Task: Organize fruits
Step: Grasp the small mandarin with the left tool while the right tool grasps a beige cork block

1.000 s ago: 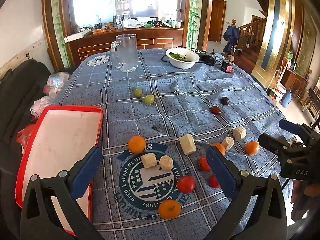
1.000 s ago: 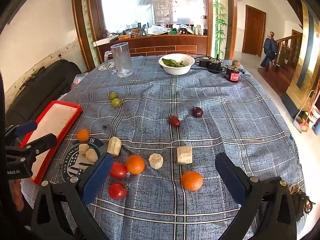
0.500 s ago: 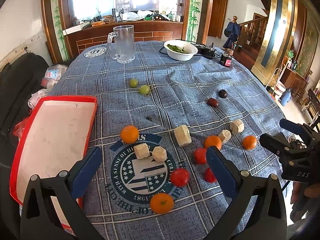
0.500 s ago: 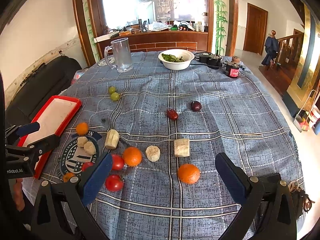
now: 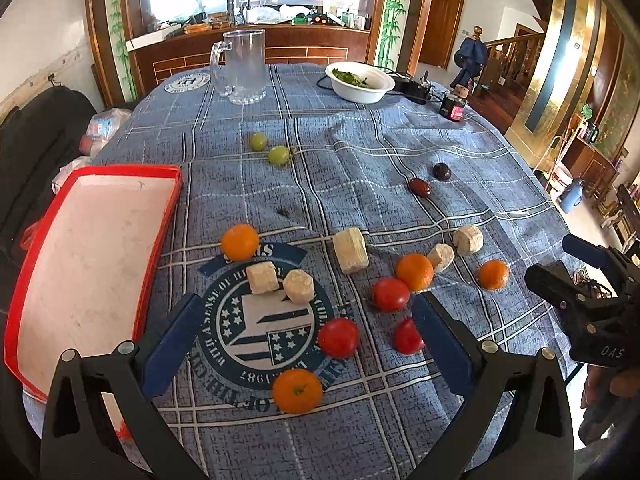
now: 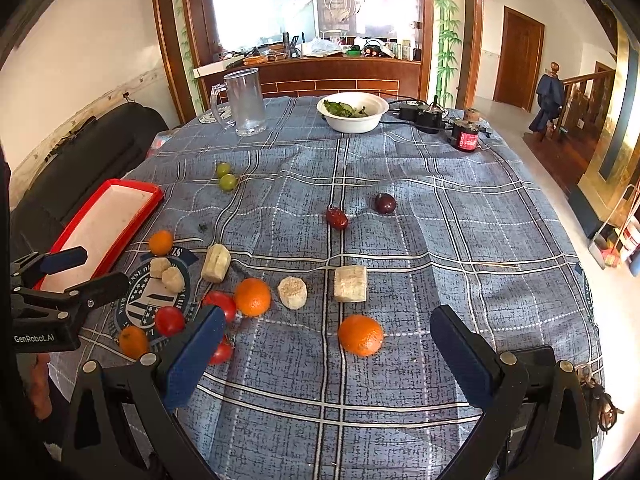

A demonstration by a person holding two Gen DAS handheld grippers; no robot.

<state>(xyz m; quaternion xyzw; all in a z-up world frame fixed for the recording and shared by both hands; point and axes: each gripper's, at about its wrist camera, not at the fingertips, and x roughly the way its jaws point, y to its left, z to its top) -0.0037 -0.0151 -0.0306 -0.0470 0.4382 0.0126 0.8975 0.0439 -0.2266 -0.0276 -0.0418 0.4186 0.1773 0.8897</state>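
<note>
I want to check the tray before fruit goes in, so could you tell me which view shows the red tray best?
The left wrist view: the red tray lies close, its bare inside showing. The right wrist view shows it farther off, partly behind the left gripper.

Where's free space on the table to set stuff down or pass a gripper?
Free: inside the red tray; the cloth between the dark fruits and the bowl; the cloth right of the orange. Crowded: around the emblem, with tomatoes, oranges and pale chunks.

A glass mug, a white bowl of greens and a small red-labelled jar stand on the far tablecloth.
</note>
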